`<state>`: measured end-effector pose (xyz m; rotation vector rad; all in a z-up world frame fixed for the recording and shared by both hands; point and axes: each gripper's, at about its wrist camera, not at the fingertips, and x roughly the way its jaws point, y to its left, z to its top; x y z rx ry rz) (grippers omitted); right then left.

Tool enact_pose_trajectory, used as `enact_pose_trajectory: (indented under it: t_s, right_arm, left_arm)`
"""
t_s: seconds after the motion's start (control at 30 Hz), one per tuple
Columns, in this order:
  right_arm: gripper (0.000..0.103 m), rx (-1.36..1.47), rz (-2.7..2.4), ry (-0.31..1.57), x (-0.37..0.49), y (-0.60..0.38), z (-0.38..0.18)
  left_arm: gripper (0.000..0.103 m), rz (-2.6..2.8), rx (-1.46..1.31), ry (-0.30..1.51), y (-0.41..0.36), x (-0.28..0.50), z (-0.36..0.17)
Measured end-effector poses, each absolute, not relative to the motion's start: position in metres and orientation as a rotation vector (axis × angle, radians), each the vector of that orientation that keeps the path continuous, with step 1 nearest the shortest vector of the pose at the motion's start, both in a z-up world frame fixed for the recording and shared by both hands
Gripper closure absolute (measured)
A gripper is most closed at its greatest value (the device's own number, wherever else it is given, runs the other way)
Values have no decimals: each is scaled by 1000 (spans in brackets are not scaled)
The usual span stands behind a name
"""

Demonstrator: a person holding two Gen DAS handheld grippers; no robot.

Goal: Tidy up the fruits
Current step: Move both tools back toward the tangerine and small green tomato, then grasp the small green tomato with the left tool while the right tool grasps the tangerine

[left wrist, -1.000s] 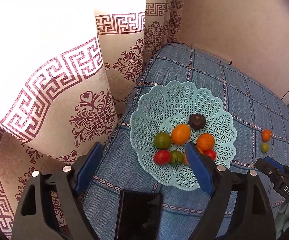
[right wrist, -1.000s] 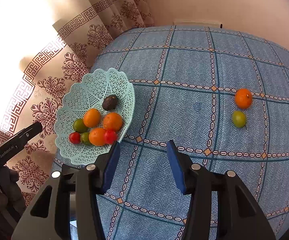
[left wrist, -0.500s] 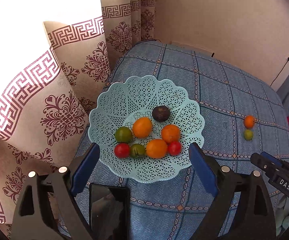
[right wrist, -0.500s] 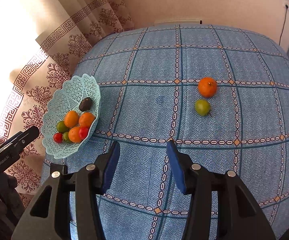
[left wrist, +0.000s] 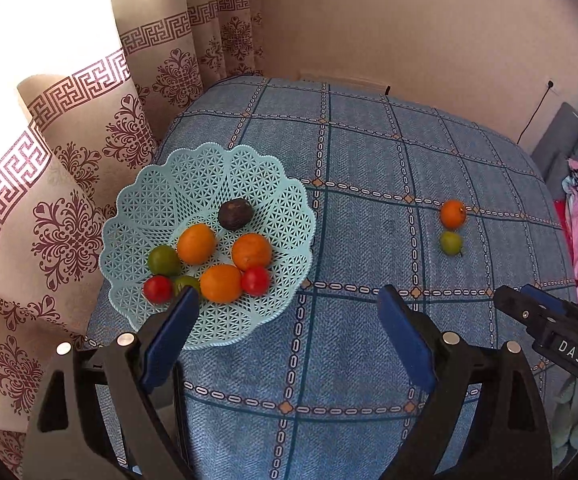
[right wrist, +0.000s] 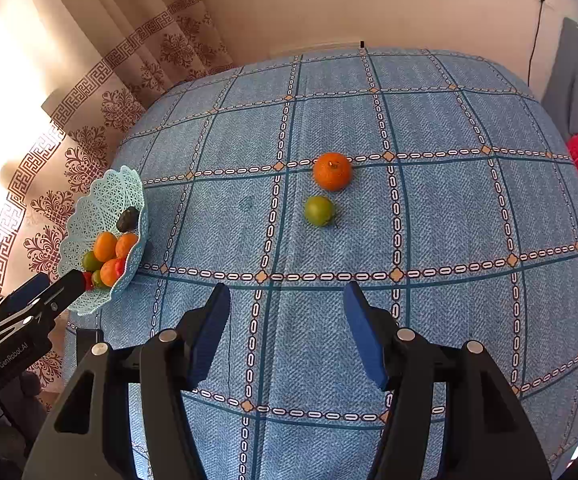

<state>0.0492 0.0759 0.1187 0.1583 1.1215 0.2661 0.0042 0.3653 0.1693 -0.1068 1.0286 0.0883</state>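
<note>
I see an orange (right wrist: 332, 171) and a green fruit (right wrist: 319, 210) lying mid-bench (right wrist: 449, 220), nothing between them and my right gripper (right wrist: 287, 330). The fruit-filled basket (left wrist: 161, 200) sits at the left edge beside the curtain (left wrist: 69, 200). Both grippers' fingers, the left gripper (left wrist: 285, 338) included, gape wide and hold nothing.

Both wrist views high, sharing blue tablecloth (left wrist: 353, 184)

Basket (left wrist: 209, 184) at centre left, holding eight fruits. Orange (left wrist: 453, 213) and lime (left wrist: 450, 243) touching at right. Left gripper (left wrist: 285, 332) gaping, empty, at bottom.
</note>
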Motion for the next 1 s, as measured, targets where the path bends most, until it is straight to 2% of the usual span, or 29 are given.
enact_pose_trajectory:
  t_s: [0.1,0.23,0.3,1.0]
  right_arm:
    - [44,161,257,1125,50,63,116]
    - [35,167,238,1123,52,46,113]
    - [35,167,225,1123,53,37,111]
    - [35,191,150,1182,69,-38,83]
  left_arm:
    - [12,78,-102,1036,351,7,167]
    - [10,63,-100,1048,334,14,164]
    - [6,53,-103,1050,325,18,162]
    - [7,-47,-36,1141,227,88,111]
